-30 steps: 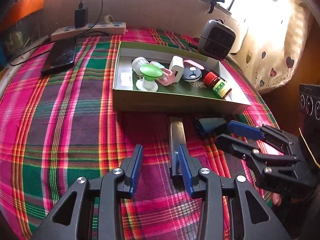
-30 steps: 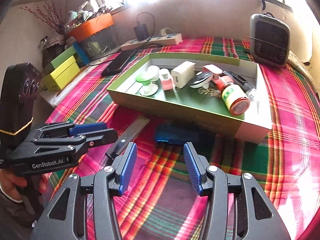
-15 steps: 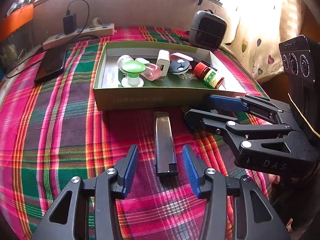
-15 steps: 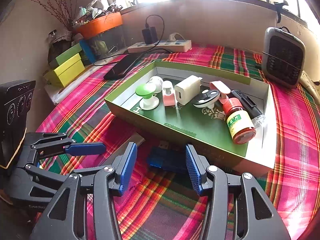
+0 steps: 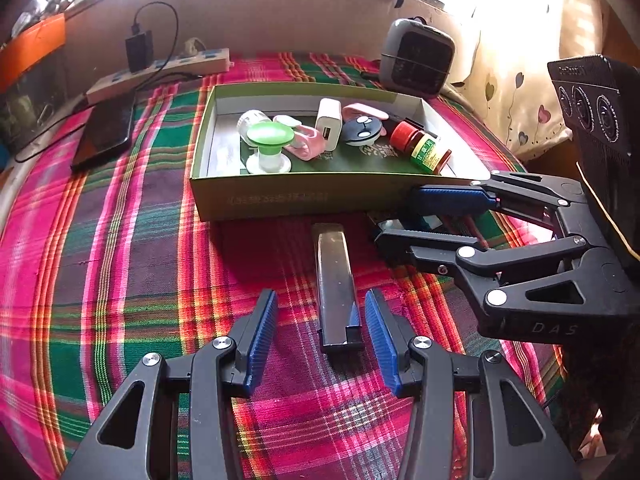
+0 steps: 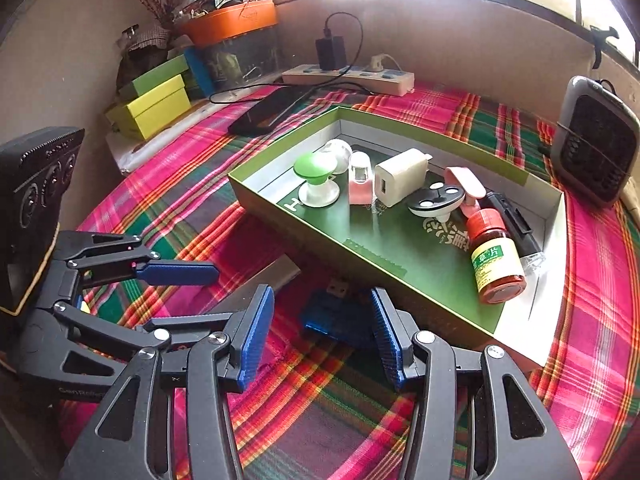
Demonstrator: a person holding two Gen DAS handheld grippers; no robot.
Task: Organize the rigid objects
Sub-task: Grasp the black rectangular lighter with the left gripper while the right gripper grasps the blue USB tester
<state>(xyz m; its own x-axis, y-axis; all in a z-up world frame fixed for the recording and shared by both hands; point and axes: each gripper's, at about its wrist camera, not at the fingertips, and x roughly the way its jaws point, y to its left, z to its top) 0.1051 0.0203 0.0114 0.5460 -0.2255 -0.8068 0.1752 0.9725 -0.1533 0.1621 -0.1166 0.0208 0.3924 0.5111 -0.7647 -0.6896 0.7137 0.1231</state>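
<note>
A long dark flat bar lies on the plaid cloth in front of the green box; it also shows in the right wrist view. My left gripper is open, its fingers on either side of the bar's near end. A blue USB device lies against the box wall. My right gripper is open around it and also shows in the left wrist view. The box holds several small items, among them a green-topped stand, a white charger and a red bottle.
A black phone and a power strip lie at the back left. A grey heater stands behind the box. Yellow and green boxes sit on a ledge at the left.
Both grippers have moved forward. The left one now straddles the bar's near end. The right one has closed in on the blue USB device. Both stayed open.
</note>
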